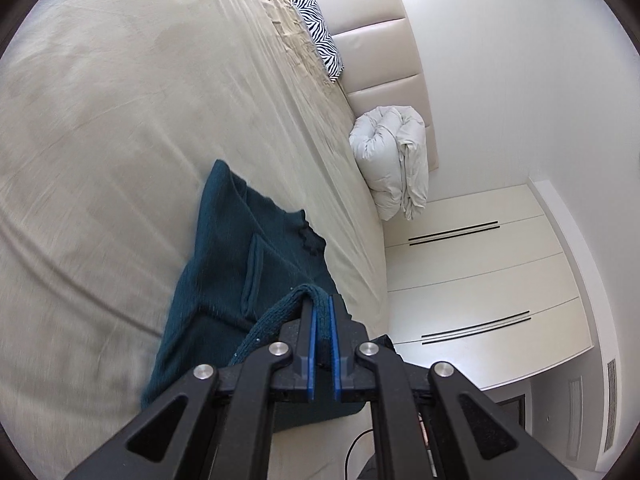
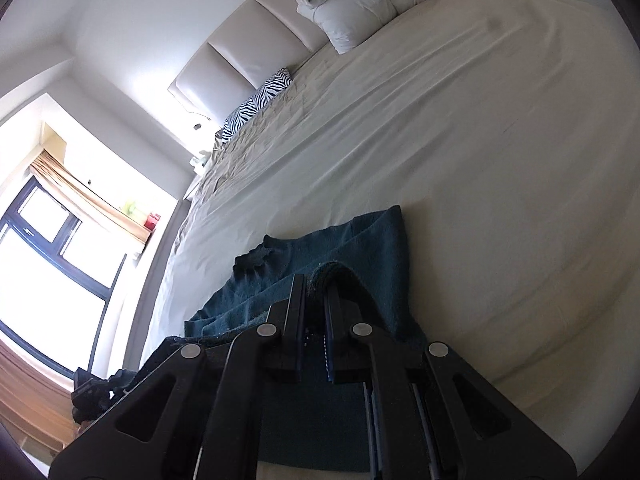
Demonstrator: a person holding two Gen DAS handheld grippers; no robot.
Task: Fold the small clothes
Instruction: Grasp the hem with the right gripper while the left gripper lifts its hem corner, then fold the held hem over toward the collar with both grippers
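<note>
A dark teal knitted garment [image 1: 236, 264] lies on the beige bed sheet [image 1: 120, 120], partly lifted at its near end. My left gripper [image 1: 320, 304] is shut on a thick knitted edge of it, which loops over the blue pads. In the right wrist view the same teal garment [image 2: 360, 248] stretches away over the bed sheet [image 2: 480, 160]. My right gripper [image 2: 316, 280] is shut on another folded edge of it. A small knotted tie shows at the garment's far side [image 2: 252, 260].
A bundled white duvet [image 1: 396, 160] lies against the padded headboard [image 1: 380, 60], with a zebra-print pillow [image 1: 320, 40] further along. White wardrobe doors [image 1: 480, 280] stand beside the bed. A window [image 2: 52, 260] and dark things on the floor [image 2: 92, 392] show in the right wrist view.
</note>
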